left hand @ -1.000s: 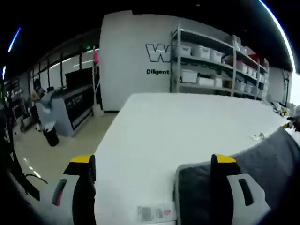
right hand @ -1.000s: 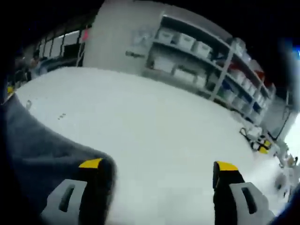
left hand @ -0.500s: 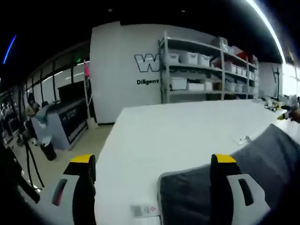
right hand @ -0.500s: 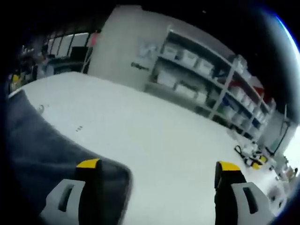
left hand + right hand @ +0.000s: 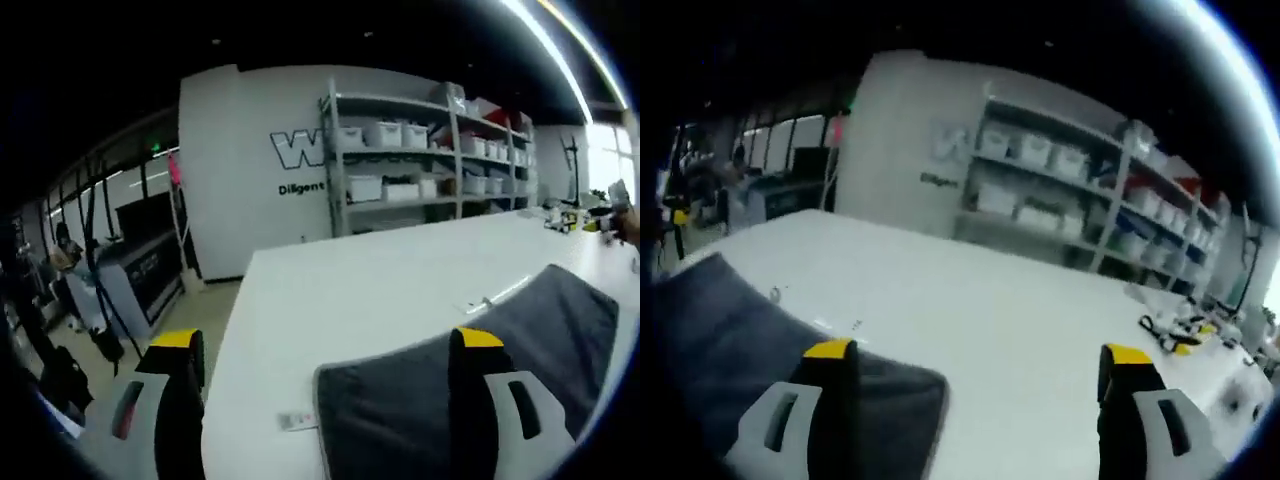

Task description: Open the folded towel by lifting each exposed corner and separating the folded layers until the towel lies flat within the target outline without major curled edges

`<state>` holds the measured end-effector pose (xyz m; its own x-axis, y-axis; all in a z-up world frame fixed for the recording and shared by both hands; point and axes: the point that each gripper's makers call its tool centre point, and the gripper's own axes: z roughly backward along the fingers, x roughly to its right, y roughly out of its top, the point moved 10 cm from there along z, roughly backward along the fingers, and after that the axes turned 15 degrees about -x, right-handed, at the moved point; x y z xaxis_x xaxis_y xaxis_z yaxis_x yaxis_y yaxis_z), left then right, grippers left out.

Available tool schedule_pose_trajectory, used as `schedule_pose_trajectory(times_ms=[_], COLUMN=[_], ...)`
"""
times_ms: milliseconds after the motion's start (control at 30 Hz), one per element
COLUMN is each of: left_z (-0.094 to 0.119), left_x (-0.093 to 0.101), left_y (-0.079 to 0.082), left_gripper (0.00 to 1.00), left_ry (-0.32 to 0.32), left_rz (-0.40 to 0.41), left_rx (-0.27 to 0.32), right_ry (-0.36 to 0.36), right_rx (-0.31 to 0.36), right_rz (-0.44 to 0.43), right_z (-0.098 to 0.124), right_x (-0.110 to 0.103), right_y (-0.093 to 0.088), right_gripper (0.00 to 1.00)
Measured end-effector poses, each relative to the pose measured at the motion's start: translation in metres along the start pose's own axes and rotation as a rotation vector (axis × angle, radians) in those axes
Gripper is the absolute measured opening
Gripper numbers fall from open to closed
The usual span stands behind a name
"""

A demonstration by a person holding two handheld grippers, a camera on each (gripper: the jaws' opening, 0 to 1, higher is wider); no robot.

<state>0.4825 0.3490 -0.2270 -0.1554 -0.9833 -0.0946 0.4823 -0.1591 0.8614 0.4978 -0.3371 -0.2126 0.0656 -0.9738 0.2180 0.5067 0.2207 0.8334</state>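
A dark grey towel [image 5: 470, 380] lies on the white table [image 5: 370, 280], stretching from the lower middle to the right of the left gripper view. My left gripper [image 5: 325, 345] is open; its right jaw stands in front of the towel's near corner, its left jaw over bare table. In the right gripper view the same towel [image 5: 750, 350] covers the lower left, with one corner near the middle bottom. My right gripper [image 5: 975, 355] is open too, its left jaw in front of that corner. Neither gripper holds the cloth.
A small white label [image 5: 295, 421] lies on the table left of the towel. Small tools with yellow parts [image 5: 1180, 340] sit near the table's far right. Shelves with white bins [image 5: 420, 160] line the back wall. The table's left edge drops to the floor [image 5: 190, 320].
Both views have pulled back and tilted up, so the towel's corners sit farther from the jaws and more of the room shows. The towel itself has not visibly moved.
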Motion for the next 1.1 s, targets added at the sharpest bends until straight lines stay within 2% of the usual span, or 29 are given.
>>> schedule_pose_trajectory(times_ms=[67, 167, 333, 400, 467, 533, 667, 700, 767, 867, 900, 1100], left_z=[0.016, 0.041, 0.07, 0.081, 0.095, 0.105, 0.114, 0.109, 0.106, 0.106, 0.108, 0.133], left_x=[0.002, 0.009, 0.014, 0.017, 0.021, 0.023, 0.024, 0.012, 0.004, -0.001, 0.0, 0.017], left_y=[-0.002, -0.003, -0.003, -0.004, -0.005, -0.007, -0.012, -0.008, -0.008, -0.014, -0.018, -0.038], left_gripper=[1.0, 1.0, 1.0, 1.0, 1.0, 1.0, 1.0, 1.0, 1.0, 1.0, 1.0, 1.0], left_ry=[-0.009, -0.048, -0.036, -0.051, -0.068, -0.075, -0.078, -0.079, -0.079, -0.078, -0.073, -0.106], left_rz=[-0.001, 0.041, 0.006, -0.006, -0.016, -0.033, -0.047, -0.05, -0.05, -0.052, -0.058, -0.089], left_rx=[0.01, 0.04, 0.046, 0.047, 0.061, 0.077, 0.084, 0.084, 0.084, 0.082, 0.083, 0.122], right_ry=[-0.003, -0.003, 0.025, 0.049, 0.05, 0.042, 0.049, 0.05, 0.045, 0.053, 0.062, 0.065], right_rx=[0.013, 0.035, 0.064, 0.066, 0.066, 0.058, 0.073, 0.075, 0.081, 0.085, 0.088, 0.13], right_rz=[0.008, 0.017, 0.012, 0.015, 0.021, 0.042, 0.026, 0.014, 0.016, 0.025, 0.024, 0.037], right_z=[0.02, 0.048, 0.086, 0.086, 0.09, 0.103, 0.108, 0.106, 0.106, 0.111, 0.11, 0.13], right_x=[-0.006, -0.016, -0.031, -0.022, -0.024, -0.028, -0.029, -0.026, -0.027, -0.031, -0.027, -0.021], right_y=[-0.006, -0.013, -0.021, -0.018, -0.021, -0.033, -0.041, -0.043, -0.047, -0.053, -0.052, -0.066], right_gripper=[1.0, 1.0, 1.0, 1.0, 1.0, 1.0, 1.0, 1.0, 1.0, 1.0, 1.0, 1.0])
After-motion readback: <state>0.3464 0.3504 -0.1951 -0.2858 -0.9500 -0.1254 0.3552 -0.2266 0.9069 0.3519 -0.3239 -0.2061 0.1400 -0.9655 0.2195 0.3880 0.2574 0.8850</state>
